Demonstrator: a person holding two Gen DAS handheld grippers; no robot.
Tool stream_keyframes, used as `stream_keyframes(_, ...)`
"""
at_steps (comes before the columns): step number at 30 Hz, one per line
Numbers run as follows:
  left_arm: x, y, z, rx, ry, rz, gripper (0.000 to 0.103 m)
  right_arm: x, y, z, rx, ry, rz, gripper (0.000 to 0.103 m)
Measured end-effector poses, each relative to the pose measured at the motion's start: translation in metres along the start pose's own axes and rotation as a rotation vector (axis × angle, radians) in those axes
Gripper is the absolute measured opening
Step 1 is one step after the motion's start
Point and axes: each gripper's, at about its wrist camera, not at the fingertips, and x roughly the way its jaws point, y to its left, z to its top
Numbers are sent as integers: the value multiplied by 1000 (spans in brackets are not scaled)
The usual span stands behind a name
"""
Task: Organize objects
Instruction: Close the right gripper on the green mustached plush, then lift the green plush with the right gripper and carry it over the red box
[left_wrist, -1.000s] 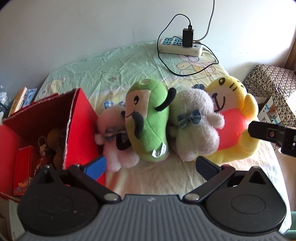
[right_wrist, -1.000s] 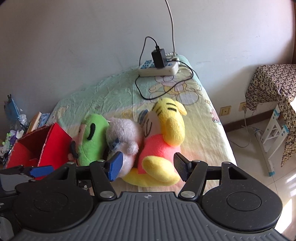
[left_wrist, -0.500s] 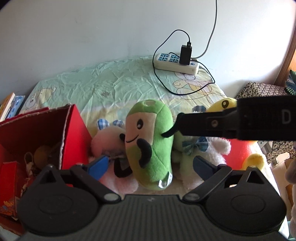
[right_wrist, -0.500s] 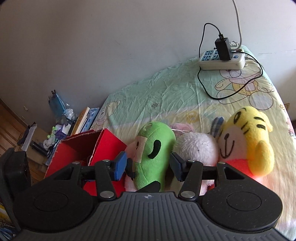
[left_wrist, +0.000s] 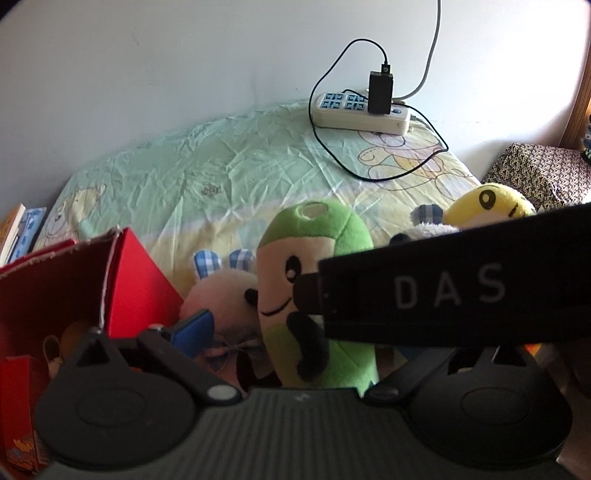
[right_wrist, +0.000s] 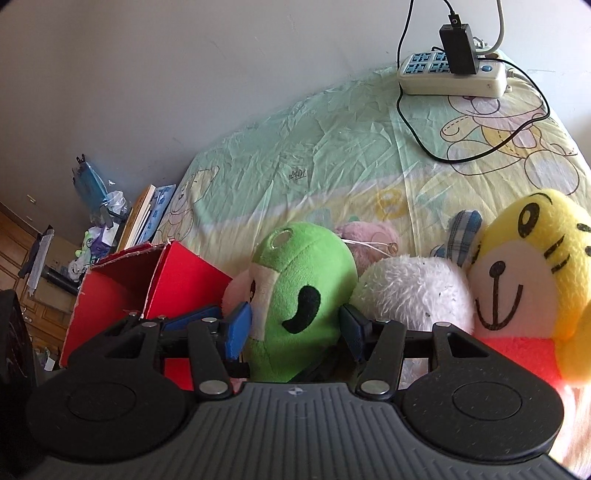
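Green plush (right_wrist: 295, 295) stood between the right gripper (right_wrist: 293, 325) jaws, which had just narrowed beside it. Left gripper (left_wrist: 295, 343) jaws stayed apart, closing slightly. Left of them, red box (left_wrist: 55, 295) held toys.

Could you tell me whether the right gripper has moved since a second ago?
Yes. The right gripper has swung left from the yellow toy to straddle the green toy.
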Motion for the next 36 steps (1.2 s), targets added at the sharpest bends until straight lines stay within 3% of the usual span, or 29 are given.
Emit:
stream_keyframes(3,11,1,1,-5,41,-34,72,3,-1,2,-4,2,1,58)
stream_keyframes(10,20,3,0,-34,60,-64,60,1,-4,2,14,4,35,50)
stream_keyframes(27,-61,2,-10,-22,-115,-3,59,-61,39,-14,-106,-138,129,49)
stream_keyframes(36,-125,11,-22,-83,-255,56,59,-83,73,-20,-191,-228,267,49)
